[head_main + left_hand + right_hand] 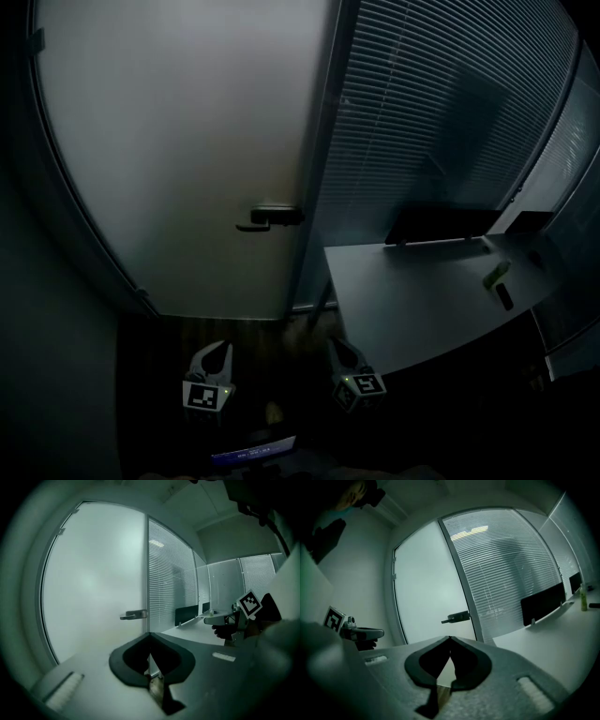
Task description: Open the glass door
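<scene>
White desk (412, 300) at right, bearing a dark upright panel (441, 223) along its far edge, a small green object (496, 275) and a small dark object (504, 296) just beside it; slatted blinds (441, 103) behind.

The frosted glass door (178, 141) stands shut, upright in its dark frame. Its single pane is milky and pale, lit from behind, and nothing shows through it. In the head view it fills the field from 9 o'clock round to 12 o'clock. A dark metal lever handle (269, 217) sits at the door's 3 o'clock edge, about mid-height, its lever level and pointing toward 9 o'clock. Small fittings (61, 530) show on the opposite, 9 o'clock edge, near the top.
</scene>
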The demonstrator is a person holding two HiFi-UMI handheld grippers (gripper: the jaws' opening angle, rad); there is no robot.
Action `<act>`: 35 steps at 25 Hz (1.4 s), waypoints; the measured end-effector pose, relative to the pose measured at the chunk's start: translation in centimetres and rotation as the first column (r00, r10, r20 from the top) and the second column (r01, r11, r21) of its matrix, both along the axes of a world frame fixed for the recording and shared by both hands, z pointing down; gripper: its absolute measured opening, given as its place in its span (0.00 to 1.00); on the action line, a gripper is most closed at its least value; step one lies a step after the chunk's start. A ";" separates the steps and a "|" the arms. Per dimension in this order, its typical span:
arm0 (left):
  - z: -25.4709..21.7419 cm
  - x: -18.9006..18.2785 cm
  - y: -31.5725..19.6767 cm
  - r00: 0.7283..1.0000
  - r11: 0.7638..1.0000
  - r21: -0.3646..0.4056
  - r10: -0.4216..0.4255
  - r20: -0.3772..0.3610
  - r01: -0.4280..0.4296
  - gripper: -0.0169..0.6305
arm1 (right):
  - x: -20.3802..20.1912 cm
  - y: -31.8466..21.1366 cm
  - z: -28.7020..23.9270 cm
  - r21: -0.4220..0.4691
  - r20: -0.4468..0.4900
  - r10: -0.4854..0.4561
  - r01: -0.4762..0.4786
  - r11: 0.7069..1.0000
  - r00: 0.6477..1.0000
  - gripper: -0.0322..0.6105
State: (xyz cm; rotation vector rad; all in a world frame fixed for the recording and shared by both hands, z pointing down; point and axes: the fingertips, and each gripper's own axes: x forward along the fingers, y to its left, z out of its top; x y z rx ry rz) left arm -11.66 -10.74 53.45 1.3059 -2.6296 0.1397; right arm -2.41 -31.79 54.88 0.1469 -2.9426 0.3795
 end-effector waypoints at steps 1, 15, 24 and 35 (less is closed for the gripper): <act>0.1 -0.4 -0.4 1.000 1.000 -0.003 -0.001 0.000 0.001 0.03 | -0.4 -0.4 0.1 -0.001 -0.001 -0.003 0.003 1.000 1.000 0.05; 0.5 -5.3 -4.9 1.000 0.999 -0.010 -0.031 -0.003 0.031 0.03 | -5.7 -5.5 0.4 0.003 0.007 -0.034 0.034 0.999 0.999 0.05; 0.5 -9.9 -7.3 1.000 1.000 -0.031 -0.002 0.014 0.003 0.03 | -8.4 -7.4 0.8 -0.003 -0.013 -0.007 0.007 1.000 1.000 0.05; -0.2 -17.0 -10.2 0.999 0.998 -0.051 0.037 0.038 -0.035 0.03 | -13.8 -10.2 0.7 -0.015 0.003 0.066 -0.066 0.998 0.998 0.05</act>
